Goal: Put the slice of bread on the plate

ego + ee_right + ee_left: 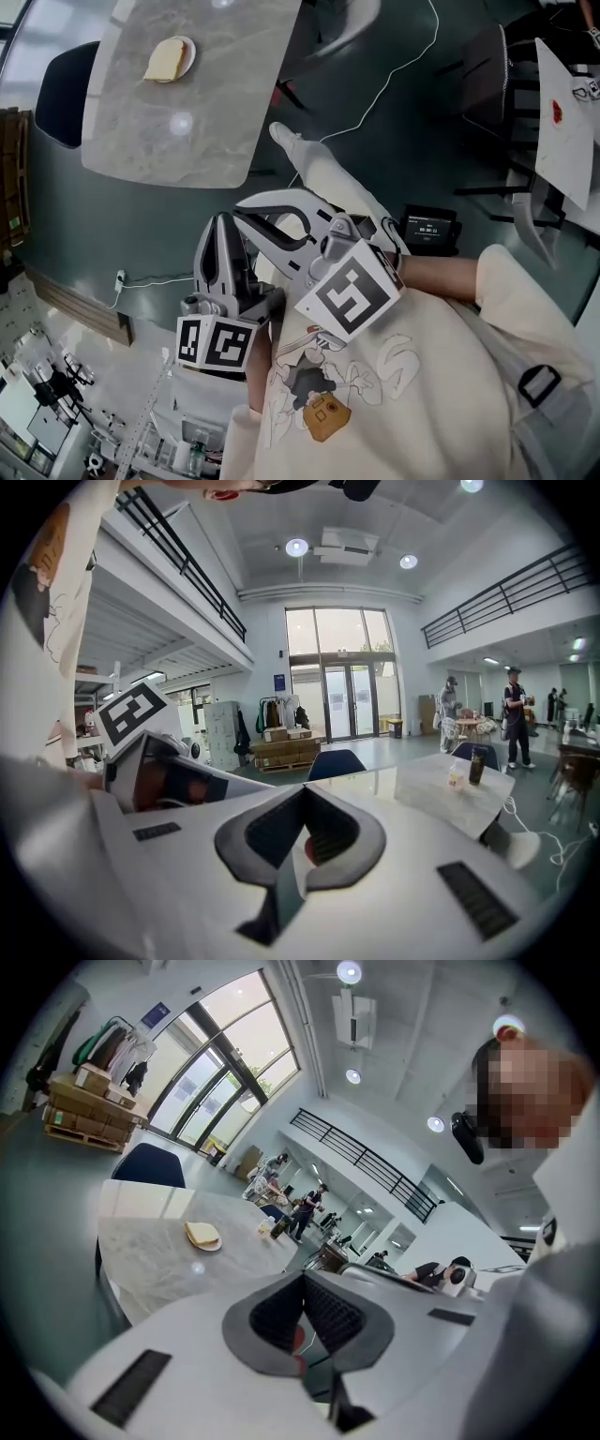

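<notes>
A slice of bread (165, 60) lies on a small white plate (188, 49) at the far end of a grey marble table (178, 141). The left gripper view shows the bread (202, 1233) and its plate (210, 1245) well ahead on that table (150, 1269). Both grippers are held close to the person's body, over the floor and short of the table. My left gripper (222, 218) is shut with nothing in it; its pads (323, 1312) meet. My right gripper (242, 208) lies beside it, also shut and empty, its pads (328, 841) closed. The right gripper view shows no bread.
A dark blue chair (54, 94) stands at the table's left side. A white cable (394, 75) runs over the grey floor, and a black device with a display (429, 228) lies there. Another table (562, 122) and dark chairs stand at the right. A cup (457, 776) and bottle (476, 764) stand on a marble table.
</notes>
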{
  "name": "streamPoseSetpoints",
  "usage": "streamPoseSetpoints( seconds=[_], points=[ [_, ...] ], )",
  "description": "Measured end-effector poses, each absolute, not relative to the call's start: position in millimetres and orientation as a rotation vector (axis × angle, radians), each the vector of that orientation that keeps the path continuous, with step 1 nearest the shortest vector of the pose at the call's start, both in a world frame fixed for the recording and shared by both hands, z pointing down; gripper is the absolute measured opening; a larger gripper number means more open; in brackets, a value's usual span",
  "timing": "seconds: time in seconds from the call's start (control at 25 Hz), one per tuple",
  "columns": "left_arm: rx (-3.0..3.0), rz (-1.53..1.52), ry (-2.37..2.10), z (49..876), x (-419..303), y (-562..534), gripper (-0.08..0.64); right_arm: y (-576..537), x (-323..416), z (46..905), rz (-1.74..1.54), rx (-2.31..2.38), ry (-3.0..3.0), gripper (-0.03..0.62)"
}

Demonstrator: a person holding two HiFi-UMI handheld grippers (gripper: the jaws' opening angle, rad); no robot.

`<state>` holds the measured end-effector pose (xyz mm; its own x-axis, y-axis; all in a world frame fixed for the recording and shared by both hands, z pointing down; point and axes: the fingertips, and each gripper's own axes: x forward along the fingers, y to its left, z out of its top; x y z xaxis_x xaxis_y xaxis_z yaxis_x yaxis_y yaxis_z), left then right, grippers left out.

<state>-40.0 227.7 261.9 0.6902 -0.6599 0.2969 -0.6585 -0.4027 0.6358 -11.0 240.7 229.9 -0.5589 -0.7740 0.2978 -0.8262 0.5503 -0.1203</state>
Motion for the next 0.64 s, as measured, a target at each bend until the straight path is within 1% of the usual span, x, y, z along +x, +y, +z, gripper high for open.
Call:
streamPoseSetpoints(
  seconds=[0.44,0.64],
  points=[
    [2.161,-0.013,-1.022,250.6,-14.2,223.9,0.009,238.2,20.5,220.6,0.336,1.290,-2.574,0.003],
    [2.140,0.071,-0.947,254.2,-4.8,236.3,0.009,250.2,38.3,211.4,0.470,1.537,-2.553,0.003]
  ],
)
